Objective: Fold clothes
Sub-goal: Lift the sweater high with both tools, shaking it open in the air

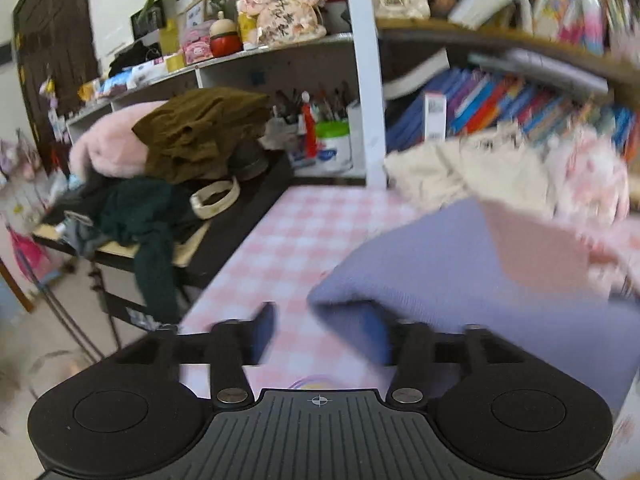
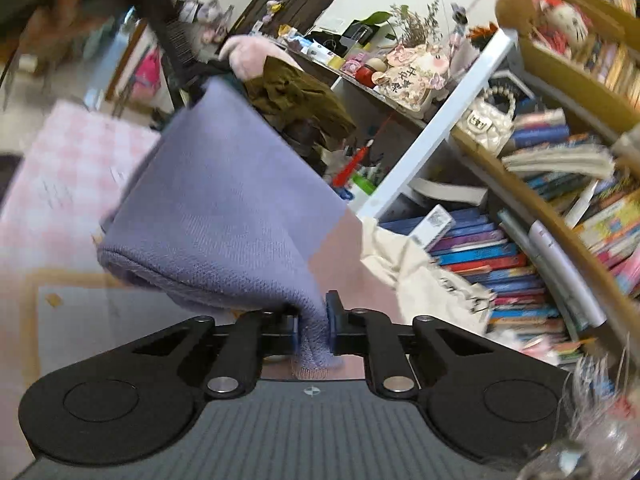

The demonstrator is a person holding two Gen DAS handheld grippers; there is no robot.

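While clamped tight in the right gripper (image 2: 314,326), lavender sweater (image 2: 224,208) hanging off its corner.
Left gripper (image 1: 324,334) spread wide, gripping nothing, fold edge just beside one finger; further back, pink checkered table (image 1: 288,232), then clothes pile (image 1: 168,152).

White shelf post (image 1: 366,80) is standing at the back of the pink checked table (image 1: 288,232). Right of the post, wooden bookshelves (image 1: 500,36) are holding rows of books (image 1: 520,104). Left of the post, a white shelf (image 1: 240,60) is carrying ornaments and boxes. Further left, a dark door (image 1: 52,52) is sitting in a pale wall (image 1: 116,8). Daylight is looking soft, floor (image 1: 60,340) is showing pale.
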